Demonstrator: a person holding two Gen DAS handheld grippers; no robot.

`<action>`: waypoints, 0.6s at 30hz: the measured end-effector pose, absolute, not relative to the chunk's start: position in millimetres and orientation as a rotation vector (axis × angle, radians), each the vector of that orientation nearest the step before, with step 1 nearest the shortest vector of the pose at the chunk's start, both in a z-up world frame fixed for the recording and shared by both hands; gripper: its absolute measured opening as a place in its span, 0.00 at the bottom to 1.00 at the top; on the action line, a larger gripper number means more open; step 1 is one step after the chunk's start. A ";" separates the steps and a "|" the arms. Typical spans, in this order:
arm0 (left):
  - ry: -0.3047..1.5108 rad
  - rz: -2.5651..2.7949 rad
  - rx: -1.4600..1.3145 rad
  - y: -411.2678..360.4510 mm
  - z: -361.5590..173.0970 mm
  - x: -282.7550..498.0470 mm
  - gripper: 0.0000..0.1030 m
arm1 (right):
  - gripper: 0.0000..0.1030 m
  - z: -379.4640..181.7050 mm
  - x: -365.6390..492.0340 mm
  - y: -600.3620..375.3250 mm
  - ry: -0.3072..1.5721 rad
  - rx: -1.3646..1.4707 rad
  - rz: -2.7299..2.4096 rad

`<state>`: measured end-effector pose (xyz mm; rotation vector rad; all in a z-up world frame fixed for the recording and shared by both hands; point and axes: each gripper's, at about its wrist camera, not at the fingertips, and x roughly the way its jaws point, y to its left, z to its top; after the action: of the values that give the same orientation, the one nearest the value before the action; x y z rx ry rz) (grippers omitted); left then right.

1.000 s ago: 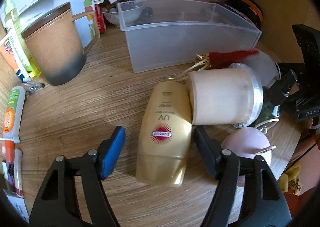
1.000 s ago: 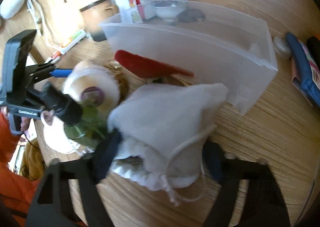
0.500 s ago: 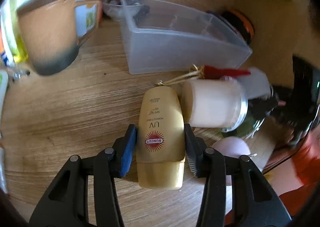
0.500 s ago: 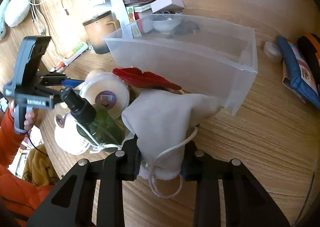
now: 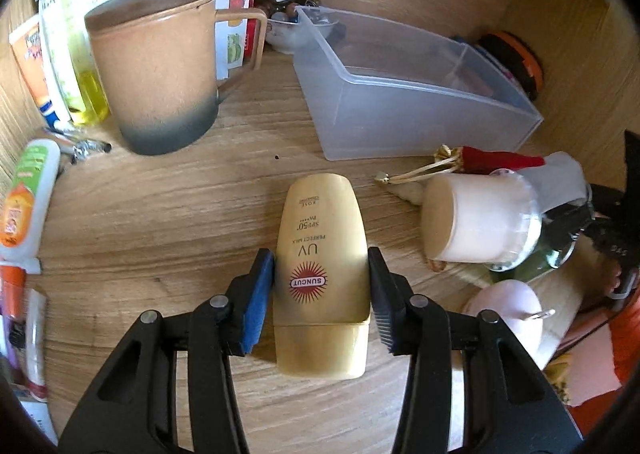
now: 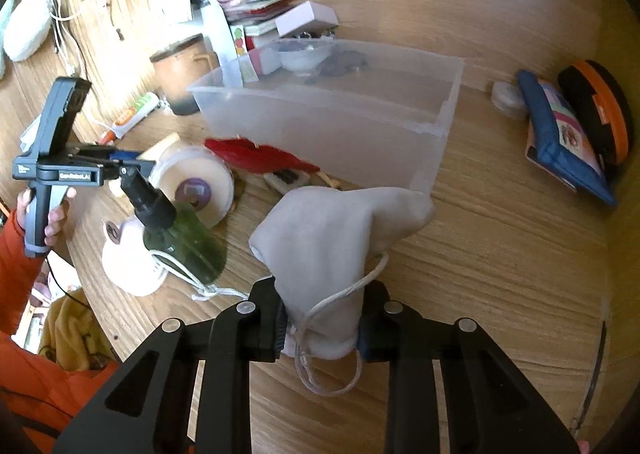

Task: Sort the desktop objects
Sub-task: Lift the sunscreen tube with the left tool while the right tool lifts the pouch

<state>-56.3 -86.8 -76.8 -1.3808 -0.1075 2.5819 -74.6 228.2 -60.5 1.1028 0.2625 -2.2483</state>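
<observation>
My left gripper [image 5: 322, 294] is shut on a gold sunscreen bottle [image 5: 322, 254], held above the wooden desk [image 5: 160, 214]; that gripper also shows in the right wrist view [image 6: 116, 162]. My right gripper [image 6: 322, 324] is shut on the neck of a grey drawstring pouch [image 6: 336, 230], lifted off the desk. A clear plastic bin [image 5: 400, 110] stands behind; it also shows in the right wrist view [image 6: 340, 122]. A white candle jar [image 5: 476, 220], a green spray bottle [image 6: 180, 230], a red tassel [image 6: 256, 154] and a pink round object [image 5: 504, 306] lie between the grippers.
A tan mug [image 5: 156, 70] stands at the back left, with tubes [image 5: 24, 198] and papers along the left edge. Boxes and a small bowl [image 6: 304, 54] crowd behind the bin. A blue pouch [image 6: 568, 138] and an orange-black disc [image 6: 600, 106] lie at right.
My left gripper closed on the sunscreen bottle and drew it away from the candle jar. My right gripper closed on the pouch's neck and lifted it.
</observation>
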 end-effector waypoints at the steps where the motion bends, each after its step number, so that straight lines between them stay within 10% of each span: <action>1: -0.094 2.591 -1.385 -86.1 -76.8 -56.6 0.44 | 0.23 -60.9 -74.8 229.1 0.255 1.104 -2.250; 18: -0.048 2.670 -1.323 -95.2 -56.2 -59.4 0.29 | 0.22 -19.2 -63.2 250.7 0.172 0.968 -2.333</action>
<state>-59.4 -95.2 -56.2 -1.3234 -0.0480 2.6696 -63.2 250.7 -19.2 0.9682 0.1720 -2.3326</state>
